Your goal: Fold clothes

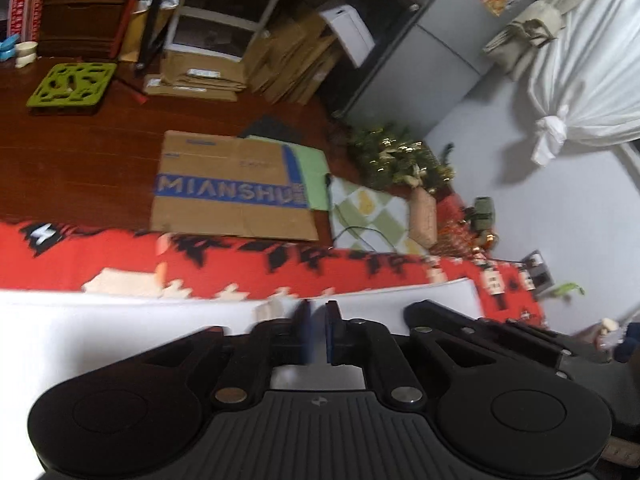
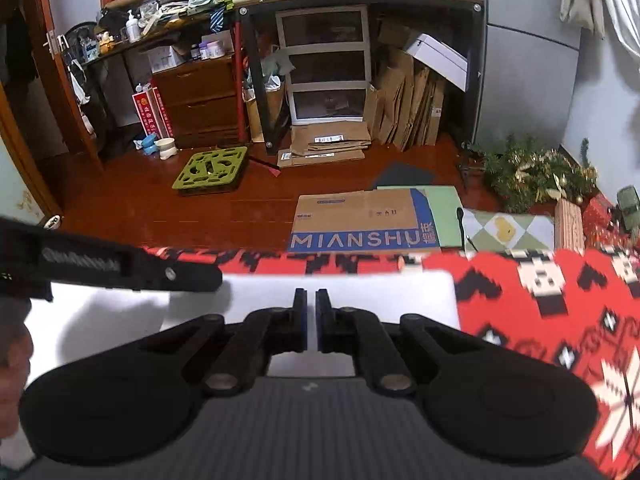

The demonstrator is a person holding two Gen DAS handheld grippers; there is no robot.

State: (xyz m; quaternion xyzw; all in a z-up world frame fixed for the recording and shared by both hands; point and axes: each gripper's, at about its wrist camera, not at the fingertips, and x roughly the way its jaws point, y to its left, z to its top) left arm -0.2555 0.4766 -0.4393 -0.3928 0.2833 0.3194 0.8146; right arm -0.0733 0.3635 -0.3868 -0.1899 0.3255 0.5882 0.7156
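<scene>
Left claw (image 1: 318, 330) & right claw (image 2: 311, 320) both clenched, nothing visibly pinched, over white flat garment (image 2: 340, 284) on red patterned blanket (image 2: 540, 300). Step: probably between folds. Next: open claws, grab far edge.

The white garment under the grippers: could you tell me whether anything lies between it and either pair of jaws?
Nothing visible does: the left gripper and right gripper hover shut directly above the white garment.
</scene>
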